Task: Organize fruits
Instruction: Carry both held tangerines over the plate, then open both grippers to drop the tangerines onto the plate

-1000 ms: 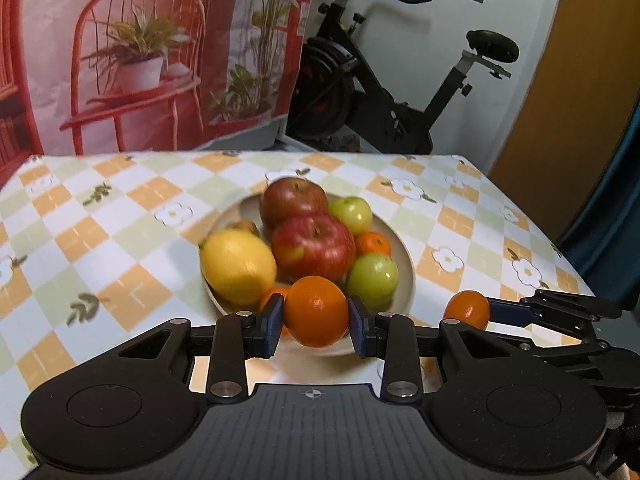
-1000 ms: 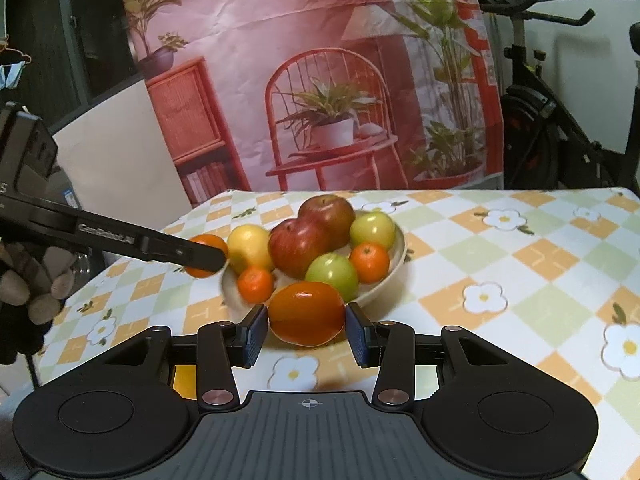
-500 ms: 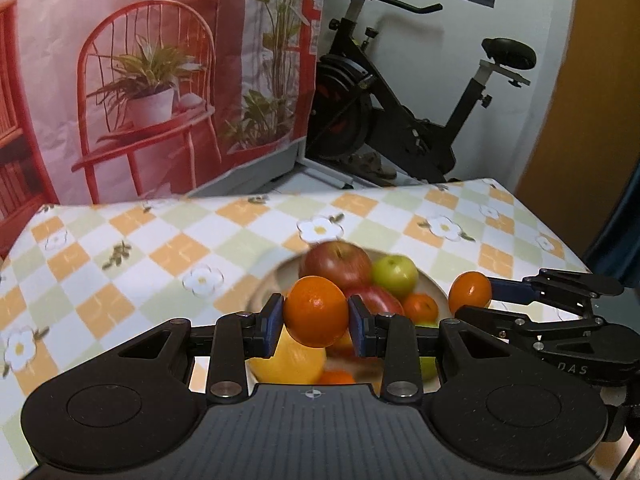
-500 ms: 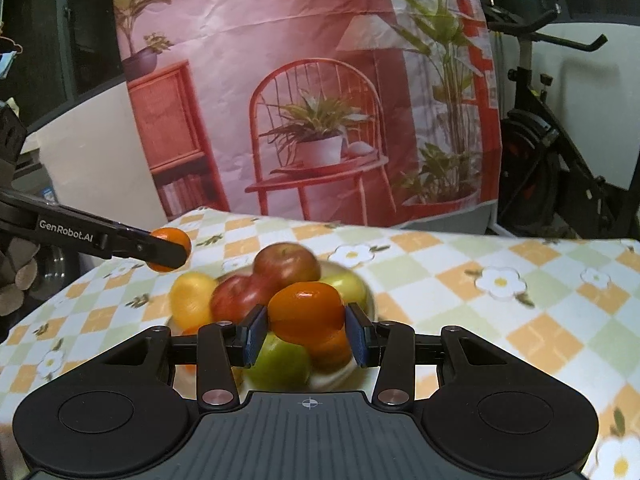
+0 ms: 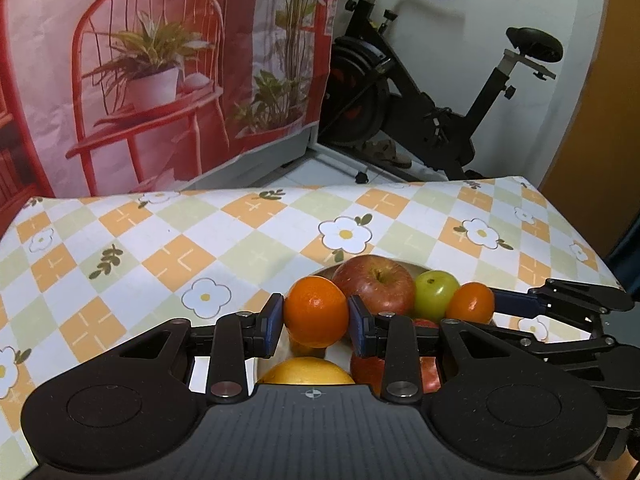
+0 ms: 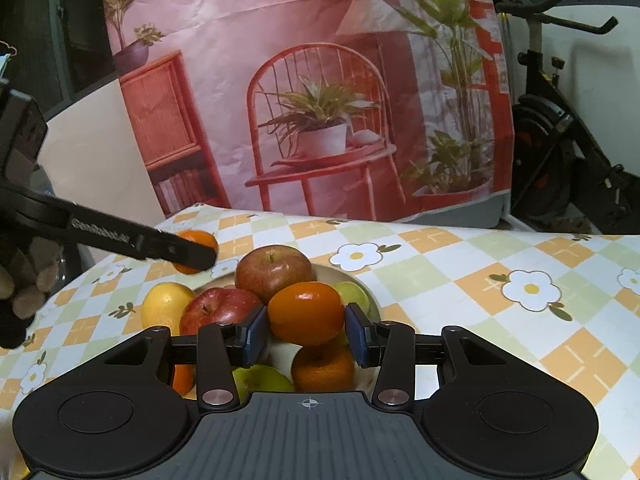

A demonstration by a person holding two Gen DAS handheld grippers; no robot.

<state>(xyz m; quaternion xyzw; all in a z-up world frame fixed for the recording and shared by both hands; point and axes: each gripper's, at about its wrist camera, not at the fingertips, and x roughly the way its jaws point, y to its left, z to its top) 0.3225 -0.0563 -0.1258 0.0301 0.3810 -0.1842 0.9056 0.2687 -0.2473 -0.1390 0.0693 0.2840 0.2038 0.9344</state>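
Observation:
My left gripper (image 5: 316, 322) is shut on an orange (image 5: 316, 304) and holds it above the near left part of a beige plate (image 5: 418, 267). In the right wrist view, my right gripper (image 6: 306, 336) is shut on a second orange (image 6: 306, 308) over the plate's (image 6: 372, 300) near side. The plate is piled with two red apples (image 6: 274, 268), a lemon (image 6: 168, 306), green apples (image 6: 356, 292) and a small orange (image 6: 322, 368). Each view shows the other gripper from the side: the right one (image 5: 476, 304) and the left one (image 6: 196, 254), each with its orange.
A flowered check tablecloth (image 5: 168, 256) covers the table, with bare cloth left of and behind the plate. A printed backdrop of a red chair (image 6: 320, 120) hangs beyond the far edge. An exercise bike (image 5: 420, 92) stands behind on the right. A gloved hand (image 6: 24, 288) shows at left.
Both grippers have travelled forward with their oranges, from in front of the plate to over it. The fruit pile has slid down and closer in both views. Both grips stayed the same.

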